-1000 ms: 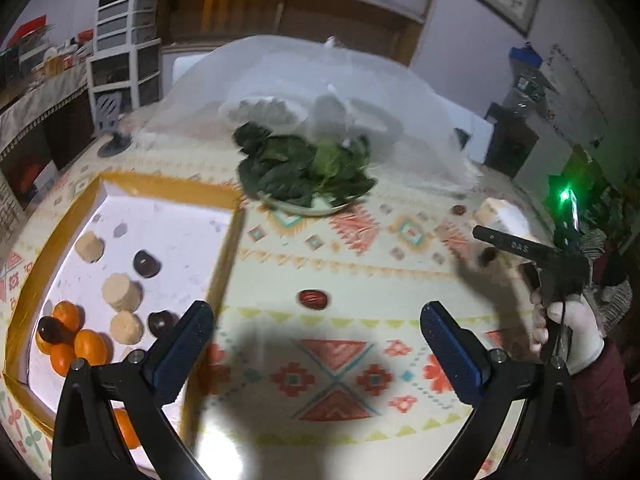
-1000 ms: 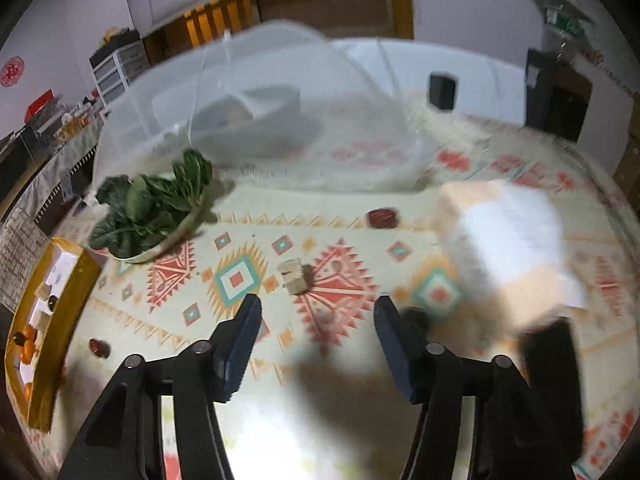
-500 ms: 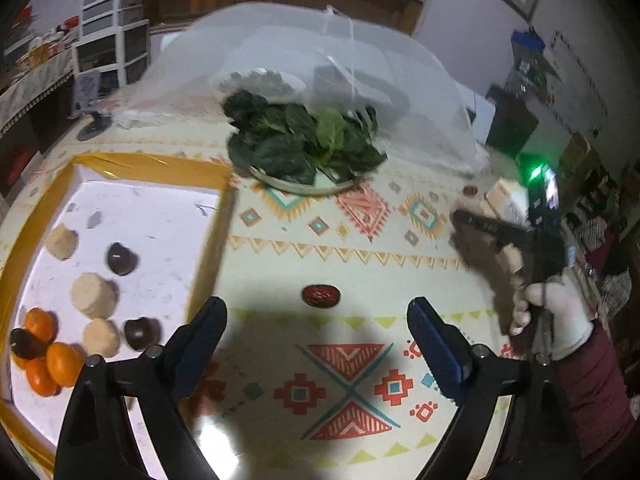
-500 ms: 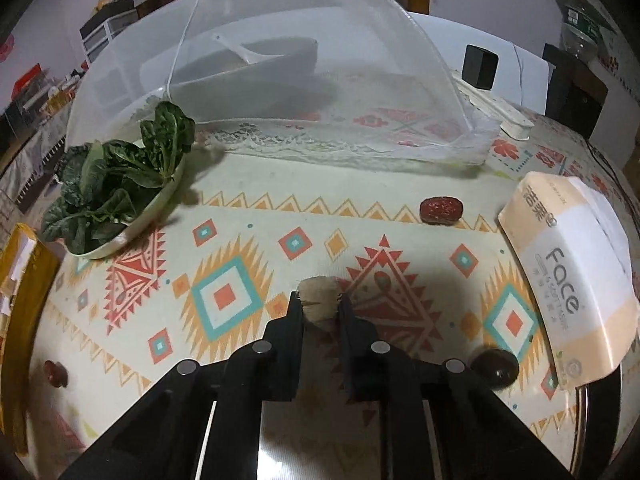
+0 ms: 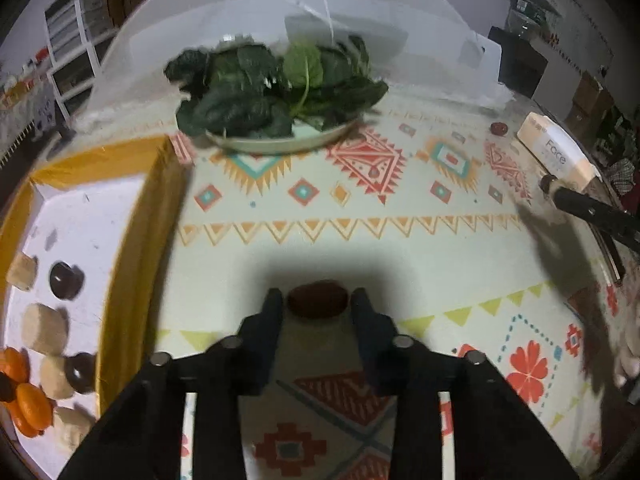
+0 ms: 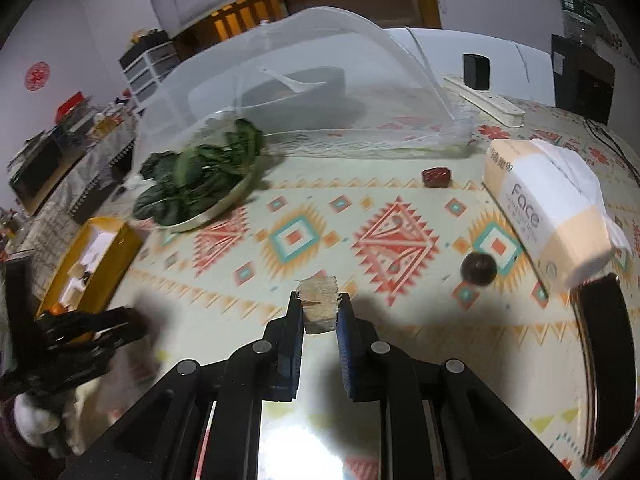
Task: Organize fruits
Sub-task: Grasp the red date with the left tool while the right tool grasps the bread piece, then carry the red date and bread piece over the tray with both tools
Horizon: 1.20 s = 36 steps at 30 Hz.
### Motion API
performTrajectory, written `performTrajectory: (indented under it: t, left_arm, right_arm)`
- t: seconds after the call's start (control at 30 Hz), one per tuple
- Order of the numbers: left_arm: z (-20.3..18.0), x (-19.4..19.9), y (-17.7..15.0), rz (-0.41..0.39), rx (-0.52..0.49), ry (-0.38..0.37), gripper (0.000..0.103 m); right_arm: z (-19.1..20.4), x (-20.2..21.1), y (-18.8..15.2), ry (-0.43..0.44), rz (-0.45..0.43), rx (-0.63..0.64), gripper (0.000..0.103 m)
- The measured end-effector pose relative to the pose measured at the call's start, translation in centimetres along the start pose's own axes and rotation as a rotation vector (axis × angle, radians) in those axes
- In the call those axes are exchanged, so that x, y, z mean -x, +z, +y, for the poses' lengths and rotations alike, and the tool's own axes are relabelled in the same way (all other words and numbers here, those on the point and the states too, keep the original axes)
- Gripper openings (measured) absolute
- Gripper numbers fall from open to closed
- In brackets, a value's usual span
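In the left wrist view my left gripper (image 5: 317,300) has its fingers close on either side of a red date (image 5: 317,299) lying on the patterned tablecloth. The yellow-rimmed tray (image 5: 132,240) to its left holds oranges (image 5: 30,404), pale chunks (image 5: 42,328) and dark round fruits (image 5: 64,279). In the right wrist view my right gripper (image 6: 319,306) is shut on a pale beige chunk (image 6: 318,308), held above the cloth. A dark round fruit (image 6: 478,268) and another red date (image 6: 437,177) lie on the cloth to its right.
A plate of leafy greens (image 5: 276,92) stands beyond the tray, with a white mesh food cover (image 6: 304,80) behind it. A tissue pack (image 6: 548,212) lies at the right. A dark curved band (image 6: 604,360) sits by the table's right edge.
My left gripper moved forward and down to the red date and narrowed around it. My right gripper closed on the pale chunk and lifted it off the cloth.
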<state>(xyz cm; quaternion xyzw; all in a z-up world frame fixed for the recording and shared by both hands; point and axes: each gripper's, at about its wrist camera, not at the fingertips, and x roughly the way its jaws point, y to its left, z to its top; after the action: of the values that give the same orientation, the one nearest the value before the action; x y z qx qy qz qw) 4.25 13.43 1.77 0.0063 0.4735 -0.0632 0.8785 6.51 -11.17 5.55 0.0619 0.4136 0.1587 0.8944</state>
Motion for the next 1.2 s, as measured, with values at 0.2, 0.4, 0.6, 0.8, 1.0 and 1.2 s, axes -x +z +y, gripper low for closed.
performTrajectory:
  t: [0.2,0.4,0.6,0.8,1.0,1.2]
  left_arm:
    - [0.5,1.6,-0.7,-0.038,0.035,-0.029,0.032]
    - [1.2,5.5,-1.5,-0.103,0.075,-0.047,0.032]
    - [1.1,8.3,-2.7,-0.145,0.082,-0.011,0.032]
    - [0.4,10.3,-4.6,-0.187,0.081,0.053,0.032]
    - [0.4,11.9,-6.1,-0.217,0.109,0.082,0.032]
    - [0.0,13.3,-7.5,-0.262,0.093,0.156,0.032]
  right_arm:
    - [2.0,1.1,-1.0,0.028,-0.015,0.025,0.017]
    - [3.9,1.8,-1.8,0.046,-0.018,0.044,0.017]
    - [5.6,2.5,-3.8,0.065,-0.021,0.039,0.017]
    - [7.5,3.6,-7.2,0.091,-0.049,-0.002,0.017]
    - [9.2,4.9,-9.6,0.117,-0.083,-0.054,0.017]
    - [10.6,5.7,-11.0,0.088,-0.100,-0.051,0.017]
